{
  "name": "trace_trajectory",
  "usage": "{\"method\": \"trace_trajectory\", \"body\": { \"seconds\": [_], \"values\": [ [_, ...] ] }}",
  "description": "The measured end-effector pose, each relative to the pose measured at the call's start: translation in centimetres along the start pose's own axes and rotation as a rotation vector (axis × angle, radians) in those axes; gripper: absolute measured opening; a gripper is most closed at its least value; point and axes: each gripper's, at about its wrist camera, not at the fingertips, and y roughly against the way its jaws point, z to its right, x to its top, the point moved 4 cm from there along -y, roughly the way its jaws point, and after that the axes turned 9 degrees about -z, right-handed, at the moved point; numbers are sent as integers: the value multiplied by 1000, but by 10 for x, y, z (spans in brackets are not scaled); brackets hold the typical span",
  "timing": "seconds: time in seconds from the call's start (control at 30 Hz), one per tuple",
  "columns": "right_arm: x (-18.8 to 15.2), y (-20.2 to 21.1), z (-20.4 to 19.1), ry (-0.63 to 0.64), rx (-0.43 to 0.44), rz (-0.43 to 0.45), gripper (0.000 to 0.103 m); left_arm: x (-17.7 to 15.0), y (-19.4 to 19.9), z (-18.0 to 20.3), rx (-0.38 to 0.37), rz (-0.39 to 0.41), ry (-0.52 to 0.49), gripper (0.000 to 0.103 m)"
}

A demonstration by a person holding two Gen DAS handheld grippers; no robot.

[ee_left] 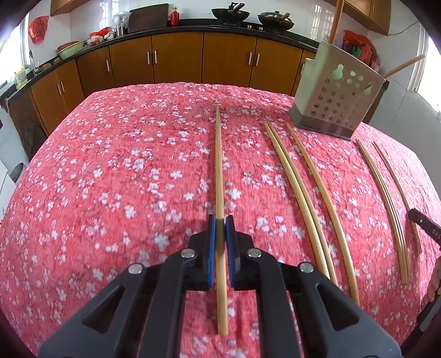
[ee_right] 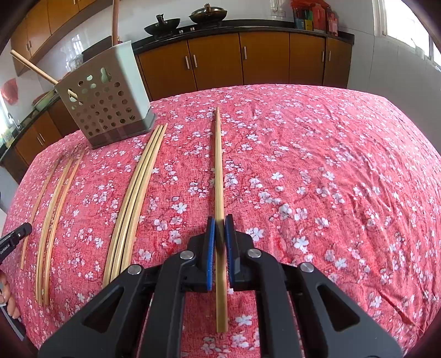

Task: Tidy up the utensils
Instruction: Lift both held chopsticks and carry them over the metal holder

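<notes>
Between each clenched hand-held gripper's [ee_left: 220, 220] [ee_right: 220, 219] pads, a chopstick [ee_left: 219, 165] [ee_right: 219, 165] points straight ahead.

Eight chopsticks [ee_left: 219, 165] lying flat. One perforated holder [ee_left: 336, 110], with two wooden handles [ee_left: 336, 19] in it. Two tools: left tool [ee_left: 220, 223], right tool [ee_right: 219, 223]. Two woks [ee_left: 230, 13] behind.
</notes>
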Motion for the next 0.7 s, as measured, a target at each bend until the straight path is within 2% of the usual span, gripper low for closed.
{"method": "trace_trajectory", "body": {
  "seconds": [0.37,0.5,0.7],
  "values": [
    [3,6,0,1,11,0,8,-3,4,1,17,-9,-16,8],
    [12,34,0,3,25,86,8,6,20,-1,3,43,-12,8],
    [20,57,1,-1,39,145,8,18,49,5,-15,124,-11,8]
  ]
}}
